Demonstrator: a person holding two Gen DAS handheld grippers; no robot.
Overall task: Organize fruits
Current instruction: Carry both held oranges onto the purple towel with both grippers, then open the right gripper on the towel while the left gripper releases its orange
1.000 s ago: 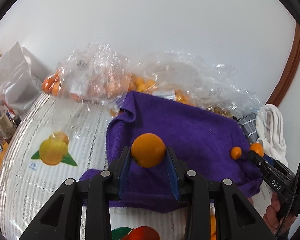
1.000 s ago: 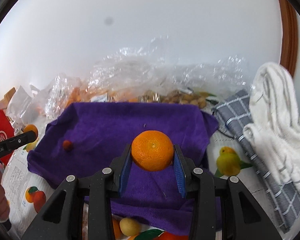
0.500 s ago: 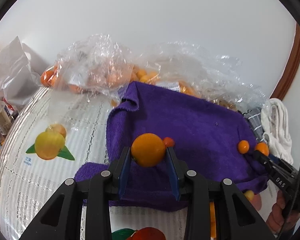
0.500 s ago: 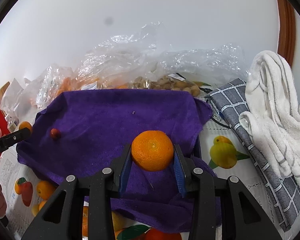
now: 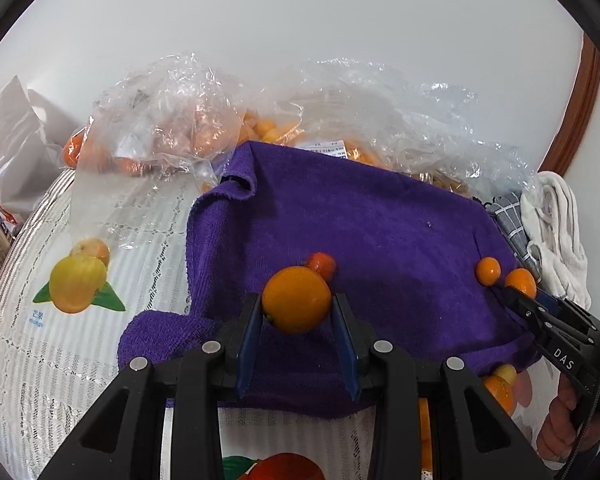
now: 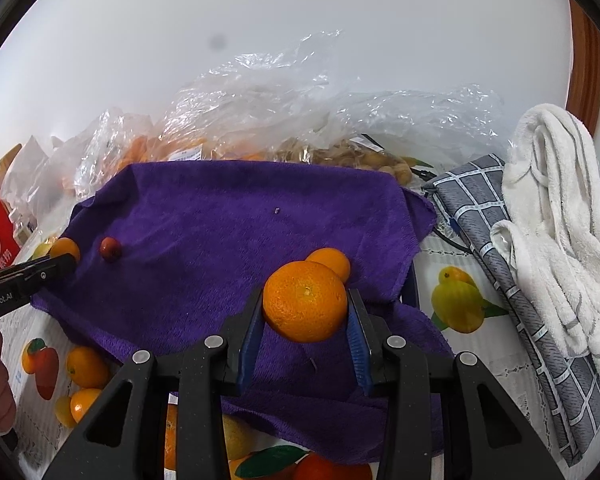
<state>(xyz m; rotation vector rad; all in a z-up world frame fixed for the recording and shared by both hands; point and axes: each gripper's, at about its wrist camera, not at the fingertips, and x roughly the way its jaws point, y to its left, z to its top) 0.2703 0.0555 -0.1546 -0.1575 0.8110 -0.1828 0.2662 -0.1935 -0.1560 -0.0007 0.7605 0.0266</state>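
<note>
My left gripper point(image 5: 297, 308) is shut on an orange point(image 5: 296, 299) and holds it over the near left part of a purple towel point(image 5: 372, 232). A small red fruit point(image 5: 321, 265) lies on the towel just behind it. My right gripper point(image 6: 305, 307) is shut on an orange point(image 6: 305, 300) over the towel's point(image 6: 228, 232) near right part. A small orange fruit point(image 6: 329, 263) lies on the towel just behind it. The small red fruit point(image 6: 111, 248) shows at the towel's left. The right gripper also shows in the left wrist view point(image 5: 518, 290), beside the small orange fruit point(image 5: 489, 270).
Clear plastic bags of fruit point(image 5: 172, 128) line the wall behind the towel. A grey checked cloth point(image 6: 500, 240) and a white towel point(image 6: 556, 216) lie to the right. The tablecloth point(image 5: 60, 360) has printed fruit pictures. Loose small oranges point(image 6: 86, 366) lie near the towel's left front.
Both grippers have moved forward over the towel, still holding their oranges. The small fruits on the towel now appear closer to each gripper.
</note>
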